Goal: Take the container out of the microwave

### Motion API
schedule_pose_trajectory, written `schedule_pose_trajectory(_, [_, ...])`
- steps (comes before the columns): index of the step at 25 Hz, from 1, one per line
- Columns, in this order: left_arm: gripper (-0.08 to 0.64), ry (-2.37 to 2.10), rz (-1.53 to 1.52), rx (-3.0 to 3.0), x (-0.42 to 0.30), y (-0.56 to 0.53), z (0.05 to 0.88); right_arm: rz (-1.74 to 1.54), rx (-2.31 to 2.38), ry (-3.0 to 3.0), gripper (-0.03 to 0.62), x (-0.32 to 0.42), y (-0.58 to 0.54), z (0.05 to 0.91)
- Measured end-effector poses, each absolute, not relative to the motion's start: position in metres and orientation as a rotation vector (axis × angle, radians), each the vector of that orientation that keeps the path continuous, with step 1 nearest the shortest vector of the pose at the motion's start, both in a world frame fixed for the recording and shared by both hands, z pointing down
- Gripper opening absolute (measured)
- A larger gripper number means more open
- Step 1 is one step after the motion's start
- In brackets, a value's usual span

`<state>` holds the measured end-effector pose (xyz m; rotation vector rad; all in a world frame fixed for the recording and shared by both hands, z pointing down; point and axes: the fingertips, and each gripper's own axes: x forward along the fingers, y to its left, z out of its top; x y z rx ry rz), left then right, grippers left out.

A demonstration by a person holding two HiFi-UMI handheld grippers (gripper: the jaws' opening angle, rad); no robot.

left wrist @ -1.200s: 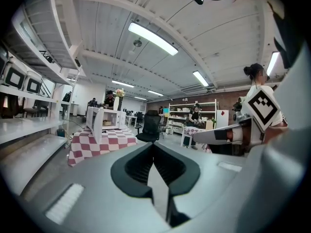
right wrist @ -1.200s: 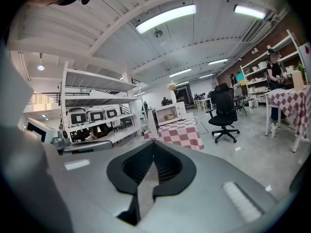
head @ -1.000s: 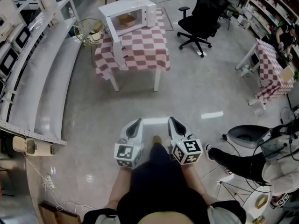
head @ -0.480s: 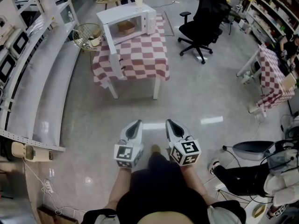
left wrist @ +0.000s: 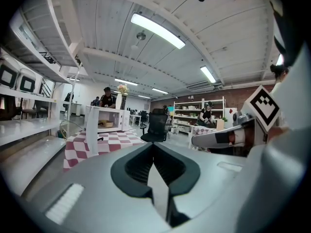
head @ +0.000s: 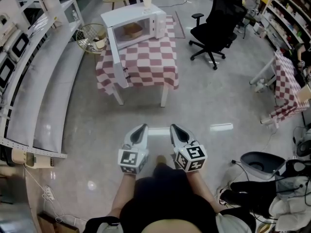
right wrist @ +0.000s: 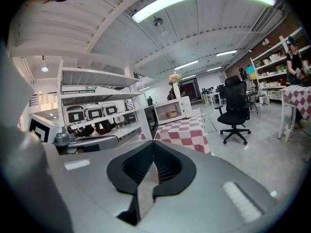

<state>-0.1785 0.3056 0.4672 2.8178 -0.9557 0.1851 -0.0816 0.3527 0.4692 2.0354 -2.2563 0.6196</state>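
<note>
The person has walked a little closer to the bench (head: pixel 146 57) with the red and white cloth. A second ago it sat a bit farther away in the head view; now it looks a bit bigger and nearer. It is still far off across the floor.

The microwave (head: pixel 133 18) stands on the far left part of the bench. Its door (head: pixel 118 57) hangs open toward the near left. The container (head: pixel 132 30), a brown bowl, sits inside the microwave, and nothing is touching it.

The left tongs (head: pixel 140 129) and the right tongs (head: pixel 173 128) are held side by side in front of the person, pointing at the bench. Both are pinched closed, with nothing in them.

So the job has hardly begun. I think the person must keep walking before either pair can reach in. The tongs will also need to open up to grab the bowl.
</note>
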Motion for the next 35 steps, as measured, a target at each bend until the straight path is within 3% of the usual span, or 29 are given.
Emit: schedule_pose_trajectory(35, [0.011, -1.160, 0.186, 2.718, -0.132, 0.220, 0.480, 0.665, 1.890, -2.283, 0.002, -0.004, 0.264, 0.493])
